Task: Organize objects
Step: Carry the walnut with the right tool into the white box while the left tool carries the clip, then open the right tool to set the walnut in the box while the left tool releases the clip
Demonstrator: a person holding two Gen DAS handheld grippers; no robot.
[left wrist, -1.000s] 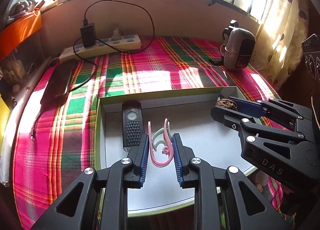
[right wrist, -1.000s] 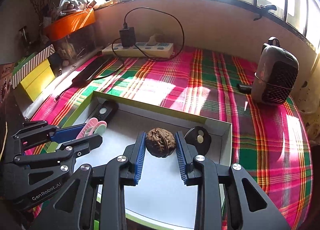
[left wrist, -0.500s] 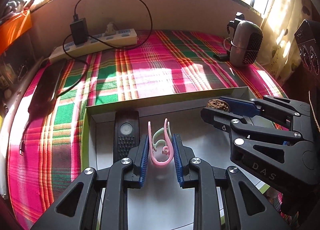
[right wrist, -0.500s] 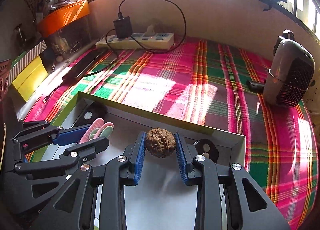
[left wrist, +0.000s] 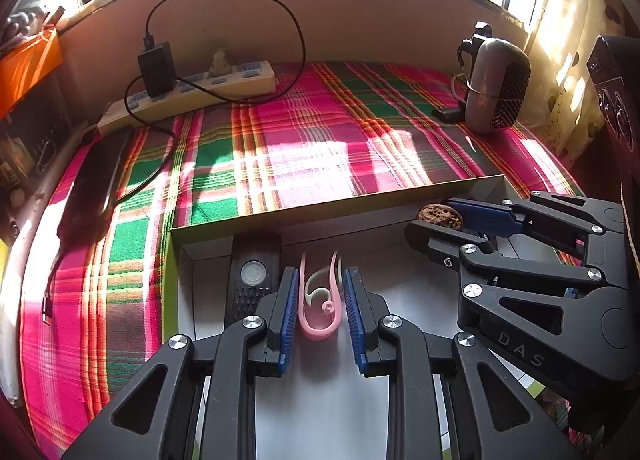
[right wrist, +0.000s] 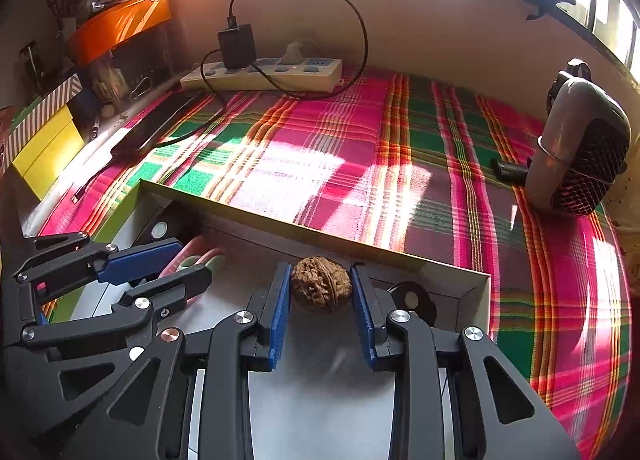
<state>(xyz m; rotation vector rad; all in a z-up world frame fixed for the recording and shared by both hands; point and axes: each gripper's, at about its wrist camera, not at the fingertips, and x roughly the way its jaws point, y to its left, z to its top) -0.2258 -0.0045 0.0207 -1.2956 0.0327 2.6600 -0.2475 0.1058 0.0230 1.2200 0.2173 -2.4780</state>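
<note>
My left gripper (left wrist: 320,276) is shut on a pink and pale green pair of curved hooks (left wrist: 320,320), held low inside a shallow white box (left wrist: 320,208). A black remote-like device (left wrist: 252,280) lies on the box floor just left of it. My right gripper (right wrist: 320,272) is shut on a brown walnut (right wrist: 321,290), close to the box's far wall (right wrist: 320,236). A black round object (right wrist: 412,300) sits in the far right corner. Each view shows the other gripper: the left gripper (right wrist: 192,262) with the hooks, the right gripper (left wrist: 430,216) with the walnut (left wrist: 440,216).
The box rests on a pink and green plaid cloth (left wrist: 320,140). A power strip (left wrist: 192,96) with a black adapter and cable lies at the back. A small grey heater (left wrist: 496,88) stands at the right, a dark flat device (left wrist: 96,180) at the left, an orange bin (right wrist: 120,24) beyond.
Both grippers have moved forward and down into the box with their loads, mostly in the earlier half. Both grips are unchanged.
</note>
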